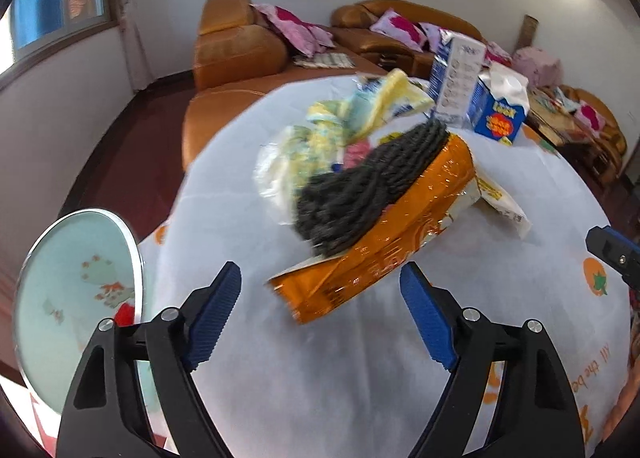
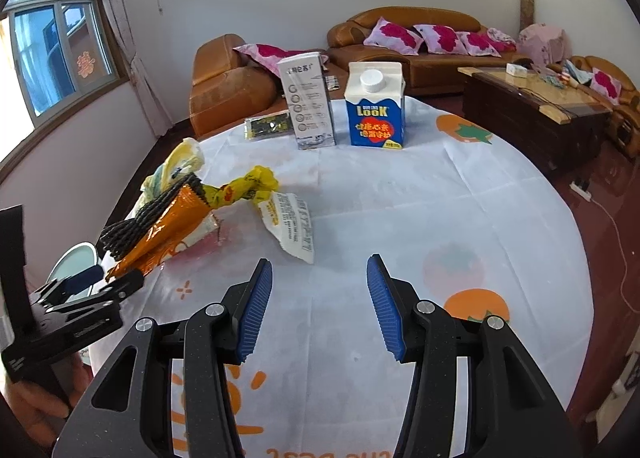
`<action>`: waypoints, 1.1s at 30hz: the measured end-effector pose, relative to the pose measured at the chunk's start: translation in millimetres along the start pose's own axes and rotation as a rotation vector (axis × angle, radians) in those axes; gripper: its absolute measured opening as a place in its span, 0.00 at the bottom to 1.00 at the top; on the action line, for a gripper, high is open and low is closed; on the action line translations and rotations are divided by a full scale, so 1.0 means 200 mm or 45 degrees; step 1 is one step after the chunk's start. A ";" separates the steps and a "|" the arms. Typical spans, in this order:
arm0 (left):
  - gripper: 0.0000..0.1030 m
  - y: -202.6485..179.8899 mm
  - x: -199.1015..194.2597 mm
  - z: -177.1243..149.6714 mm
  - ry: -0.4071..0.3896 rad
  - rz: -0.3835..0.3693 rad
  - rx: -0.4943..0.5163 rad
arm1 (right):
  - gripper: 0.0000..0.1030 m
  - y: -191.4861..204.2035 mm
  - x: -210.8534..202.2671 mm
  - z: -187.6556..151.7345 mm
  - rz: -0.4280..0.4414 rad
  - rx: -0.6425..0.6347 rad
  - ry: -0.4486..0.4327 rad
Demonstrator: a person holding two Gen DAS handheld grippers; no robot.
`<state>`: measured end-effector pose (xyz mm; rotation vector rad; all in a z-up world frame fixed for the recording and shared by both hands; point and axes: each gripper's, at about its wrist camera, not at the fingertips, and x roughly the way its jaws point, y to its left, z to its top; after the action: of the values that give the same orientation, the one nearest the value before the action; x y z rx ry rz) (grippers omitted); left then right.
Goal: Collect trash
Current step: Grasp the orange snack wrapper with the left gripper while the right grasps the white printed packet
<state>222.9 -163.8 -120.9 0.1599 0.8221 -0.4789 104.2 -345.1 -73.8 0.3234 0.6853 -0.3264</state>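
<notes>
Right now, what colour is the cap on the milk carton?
White cap, clearest in the right wrist view.

Orange sofas (image 2: pixel 416 46) w/ pink cushions (image 2: pixel 394 36), coffee table (image 2: pixel 520 106), window (image 2: pixel 60 42).

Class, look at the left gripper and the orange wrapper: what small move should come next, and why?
Probably ease the left gripper forward and close on the orange wrapper. Its jaws stand open with the wrapper's near end just ahead of them, not yet gripped.
</notes>
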 end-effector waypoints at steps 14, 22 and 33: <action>0.23 -0.04 0.00 -0.06 0.033 -0.160 0.059 | 0.48 -0.02 0.05 0.01 -0.006 0.017 0.029; 0.23 -0.02 -0.27 -0.16 -0.031 -0.285 0.076 | 0.48 -0.01 0.07 0.04 0.011 0.008 0.033; 0.23 0.16 -0.52 -0.10 -0.194 -0.161 -0.036 | 0.48 0.12 0.43 0.18 0.043 -0.042 0.166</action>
<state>164.3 -93.6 -59.2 0.0448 0.6917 -0.5904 197.3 -353.4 -99.6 0.3262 0.8117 -0.2631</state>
